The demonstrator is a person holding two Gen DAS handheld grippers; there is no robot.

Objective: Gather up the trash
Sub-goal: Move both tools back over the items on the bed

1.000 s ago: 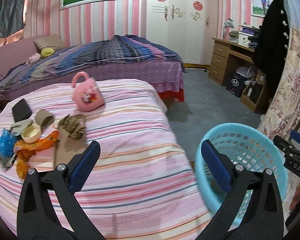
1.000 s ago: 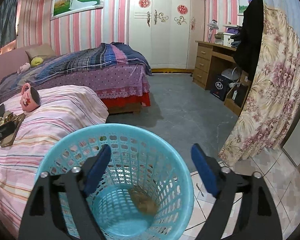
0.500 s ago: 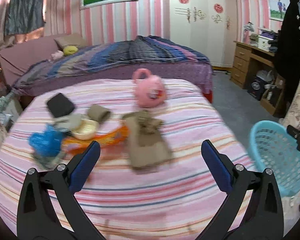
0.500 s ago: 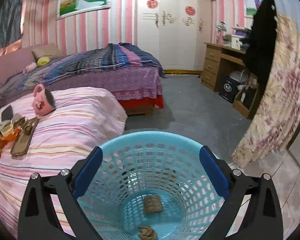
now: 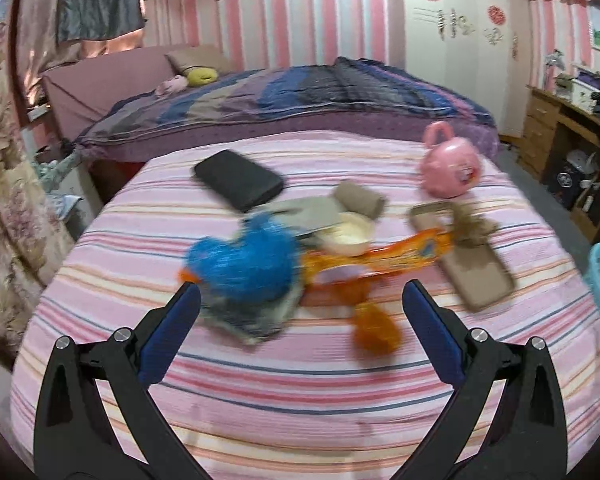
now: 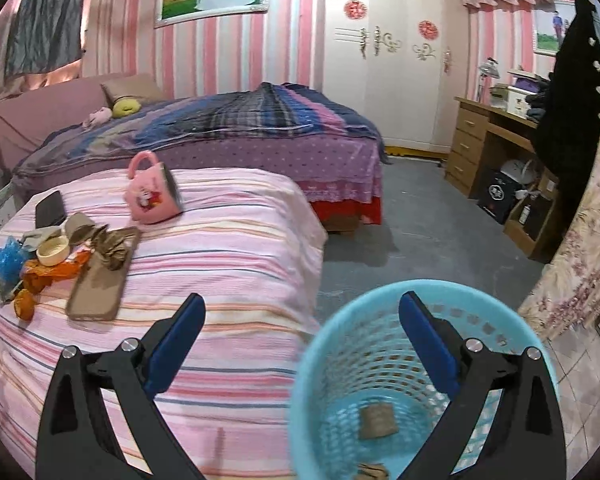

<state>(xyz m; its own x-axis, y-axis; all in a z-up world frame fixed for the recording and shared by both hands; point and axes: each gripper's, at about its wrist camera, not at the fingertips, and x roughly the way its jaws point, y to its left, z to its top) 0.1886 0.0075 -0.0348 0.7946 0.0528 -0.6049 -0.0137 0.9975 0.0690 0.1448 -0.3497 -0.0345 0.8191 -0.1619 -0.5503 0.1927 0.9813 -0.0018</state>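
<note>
Two scraps (image 6: 377,421) lie inside one blue basket (image 6: 320,344), shown only by the right view; both hand-held grippers, left (image 5: 300,306) and right (image 6: 302,314), spread, empty.

A home bedroom: two beds (image 6: 260,132), wardrobe (image 6: 396,60), wooden desk (image 6: 484,136).

Bed cover (image 5: 300,380): pink with white, orange and dark blue stripes. Basket (image 6: 324,344): light blue, perforated. Mug (image 6: 152,196): pink with a red-and-white cartoon print. Crumpled bag (image 5: 244,260): bright blue. Wrapper (image 5: 384,260): orange. Phone case (image 6: 96,280): taupe. Wallet (image 5: 238,178): black. Wall (image 6: 220,52): pink-and-white vertical stripes.
</note>
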